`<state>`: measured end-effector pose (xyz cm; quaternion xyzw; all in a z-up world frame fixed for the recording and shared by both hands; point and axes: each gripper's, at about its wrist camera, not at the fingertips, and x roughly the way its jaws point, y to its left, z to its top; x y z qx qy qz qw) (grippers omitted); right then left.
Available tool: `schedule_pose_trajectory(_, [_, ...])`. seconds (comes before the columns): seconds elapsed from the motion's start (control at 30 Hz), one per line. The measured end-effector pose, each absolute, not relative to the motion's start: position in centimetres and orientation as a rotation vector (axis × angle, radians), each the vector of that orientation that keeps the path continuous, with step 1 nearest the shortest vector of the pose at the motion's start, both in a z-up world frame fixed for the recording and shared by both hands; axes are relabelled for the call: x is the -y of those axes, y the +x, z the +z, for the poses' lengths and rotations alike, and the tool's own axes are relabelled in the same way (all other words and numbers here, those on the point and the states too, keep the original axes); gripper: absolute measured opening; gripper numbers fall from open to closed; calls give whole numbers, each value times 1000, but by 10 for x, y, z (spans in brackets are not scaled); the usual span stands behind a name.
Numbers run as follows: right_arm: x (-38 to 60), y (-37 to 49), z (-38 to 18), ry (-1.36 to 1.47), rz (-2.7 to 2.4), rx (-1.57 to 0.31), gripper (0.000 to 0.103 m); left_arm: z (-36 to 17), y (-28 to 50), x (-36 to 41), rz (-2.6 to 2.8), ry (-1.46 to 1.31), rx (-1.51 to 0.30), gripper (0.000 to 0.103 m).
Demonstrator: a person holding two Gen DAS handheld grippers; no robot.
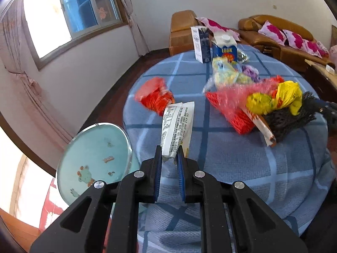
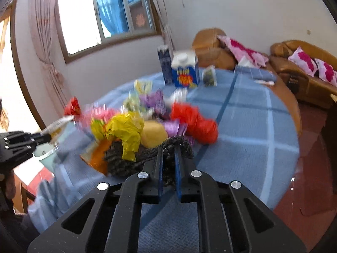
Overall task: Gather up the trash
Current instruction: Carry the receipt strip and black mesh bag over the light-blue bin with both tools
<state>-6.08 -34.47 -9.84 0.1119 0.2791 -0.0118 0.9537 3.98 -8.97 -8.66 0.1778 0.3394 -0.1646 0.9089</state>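
Observation:
My left gripper (image 1: 169, 151) is shut on the lower end of a white printed wrapper (image 1: 178, 124), held up above the table's blue checked cloth (image 1: 252, 168). In the right wrist view the same left gripper (image 2: 47, 136) shows at the left edge with the wrapper (image 2: 56, 124) in it. My right gripper (image 2: 168, 149) is shut on a black mesh net (image 2: 181, 143). That net (image 1: 290, 122) lies at the near edge of a trash pile holding a yellow bag (image 2: 126, 130), a red net (image 1: 242, 120) and pink plastic (image 1: 231, 97).
A crumpled red bag (image 1: 154, 97) lies apart from the pile. Two cartons (image 1: 202, 44) (image 1: 224, 50) stand at the table's far side. A round pale-green top with a cartoon frog (image 1: 94, 160) sits beside the table, low on the left. Brown sofas (image 1: 284, 35) line the far wall.

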Motion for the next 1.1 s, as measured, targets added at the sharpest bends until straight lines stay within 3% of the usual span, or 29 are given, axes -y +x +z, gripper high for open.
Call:
schedule_pose_trajectory(0.6, [375, -76, -55, 275, -77, -450, 10, -54, 26, 85, -345, 358, -623, 14])
schedule_pose_trajectory(1.1, [309, 1, -33, 199, 64, -442, 10, -45, 58, 19, -145, 331, -646, 14])
